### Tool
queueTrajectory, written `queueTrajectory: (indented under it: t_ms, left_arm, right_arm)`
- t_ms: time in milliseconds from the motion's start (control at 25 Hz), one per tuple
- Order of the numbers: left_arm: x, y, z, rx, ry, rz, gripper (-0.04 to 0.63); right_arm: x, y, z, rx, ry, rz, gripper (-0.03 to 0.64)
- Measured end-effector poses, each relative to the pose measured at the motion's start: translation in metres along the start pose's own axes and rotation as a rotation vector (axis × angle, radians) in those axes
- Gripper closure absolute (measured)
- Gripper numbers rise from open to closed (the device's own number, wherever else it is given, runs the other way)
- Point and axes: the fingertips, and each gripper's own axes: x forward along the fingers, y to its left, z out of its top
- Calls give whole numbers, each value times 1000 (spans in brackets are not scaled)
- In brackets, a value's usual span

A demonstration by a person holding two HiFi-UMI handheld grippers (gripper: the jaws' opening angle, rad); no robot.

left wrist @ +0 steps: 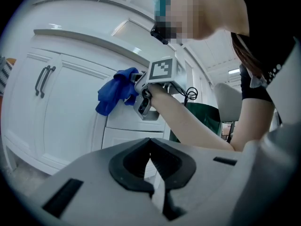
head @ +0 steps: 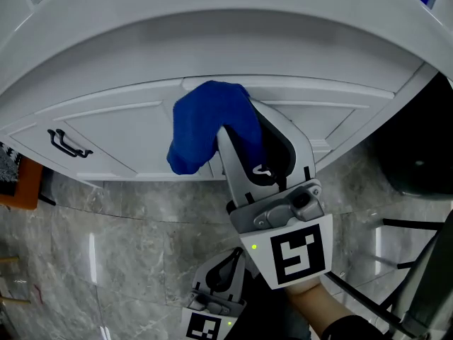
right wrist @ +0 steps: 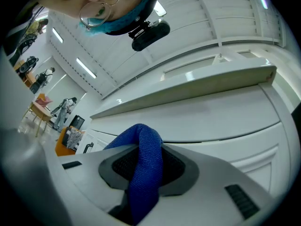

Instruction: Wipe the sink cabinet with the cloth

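My right gripper (head: 237,129) is shut on a blue cloth (head: 209,122), which it presses against the top of the white sink cabinet (head: 127,129), just under the countertop lip. From the right gripper view the cloth (right wrist: 143,166) runs folded between the jaws. The left gripper view shows the cloth (left wrist: 115,91) bunched on the cabinet front, the right gripper (left wrist: 134,86) behind it. My left gripper (head: 223,275) hangs low near my body, shut and empty, with its jaws (left wrist: 153,173) meeting.
A black door handle (head: 67,145) sits on the left cabinet door. The white countertop (head: 212,20) overhangs above. Grey marble floor (head: 120,253) lies below. A dark bin (head: 414,154) and metal chair legs (head: 417,268) stand at the right. An orange item (head: 21,183) is at the far left.
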Motion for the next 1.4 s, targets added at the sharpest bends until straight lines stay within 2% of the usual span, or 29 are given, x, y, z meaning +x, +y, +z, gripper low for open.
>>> queueTrajectory:
  t_ms: [400,640,720,800,880,1000,1160,1280,1400]
  left_arm:
    - [1,0,1,34,14,-7,591]
    - [15,3,40,68,7,20,591]
    - [22,0,47,69,20,-10,591]
    - [29,-4,44,85,48,-72,591]
    - [35,-4,39,61,60,-118,591]
    - [39,-6,38,9,31,-157,591]
    - [47,-25,43,19,-14,-245,591]
    - [51,-34,53,-9,-68,-269,591]
    - [51,-43,55,-3,-98,-301,591]
  right_arm:
    - [-9,-18,2,32,-15,-6,502]
    - [-8,-21,2,35,37,10,502]
    - [-9,-21,1,35,54,7,502]
    - [-10,-23,0,29,63,-4,502]
    - [-12,-24,1,18,58,-14,502]
    - [-14,-25,2,-5,42,-32,502]
    - [-18,-34,5,-46,18,-69,502]
    - [-22,-39,6,-30,18,-81,502]
    - [-27,-46,6,-37,8,-95,502]
